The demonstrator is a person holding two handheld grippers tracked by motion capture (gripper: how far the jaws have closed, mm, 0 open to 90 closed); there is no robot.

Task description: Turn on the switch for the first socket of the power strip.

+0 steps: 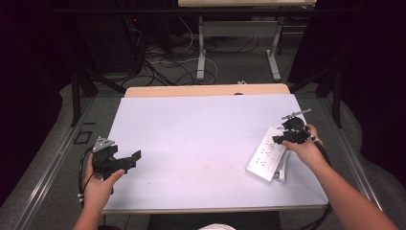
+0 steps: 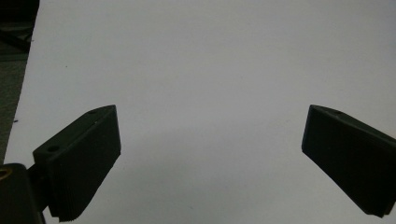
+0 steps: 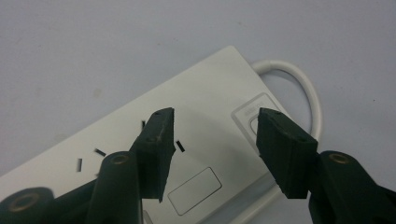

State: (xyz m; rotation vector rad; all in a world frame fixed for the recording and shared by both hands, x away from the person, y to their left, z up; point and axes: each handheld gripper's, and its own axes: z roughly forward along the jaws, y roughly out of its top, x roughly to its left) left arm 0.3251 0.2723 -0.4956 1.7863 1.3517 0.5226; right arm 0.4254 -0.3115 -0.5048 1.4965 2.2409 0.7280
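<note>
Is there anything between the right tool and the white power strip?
Nothing visible. The right tool, its jaws open, is directly over the power strip, near the switch end. The strip's white cable loops beyond that end, not in the way.

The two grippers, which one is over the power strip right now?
The right gripper, at the table's right side: its open jaws hang above the white power strip. The left gripper has bare table under it.

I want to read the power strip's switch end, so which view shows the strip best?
The right gripper view: the power strip lies close under the open right gripper, with its switch, slots and cable loop plain. The high view shows the strip whole but small. The left gripper view faces bare table.
</note>
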